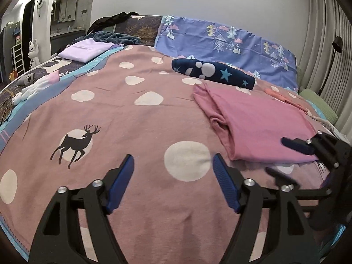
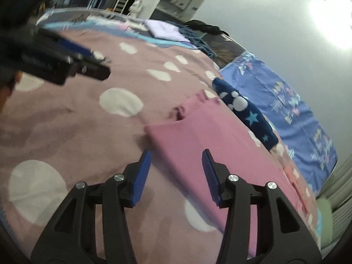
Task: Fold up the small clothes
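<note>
Lying partly folded at right of centre in the left wrist view, the pink garment [image 1: 259, 123] rests flat on the spotted bedspread [image 1: 132, 114]. Left gripper [image 1: 173, 165] has jaws apart, empty, over bare bedspread. Right gripper [image 2: 177, 157] has jaws apart, holding nothing, hovering over the garment's near corner at lower centre, likely lining up to pinch that edge for a fold.

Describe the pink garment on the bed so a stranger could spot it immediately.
Start at the bed's dusty-pink bedspread with white dots. On its right side, just in front of the rolled navy star-print cloth, lies the pink garment, folded flat. It is plain, brighter pink than the spread, with no pattern.
</note>
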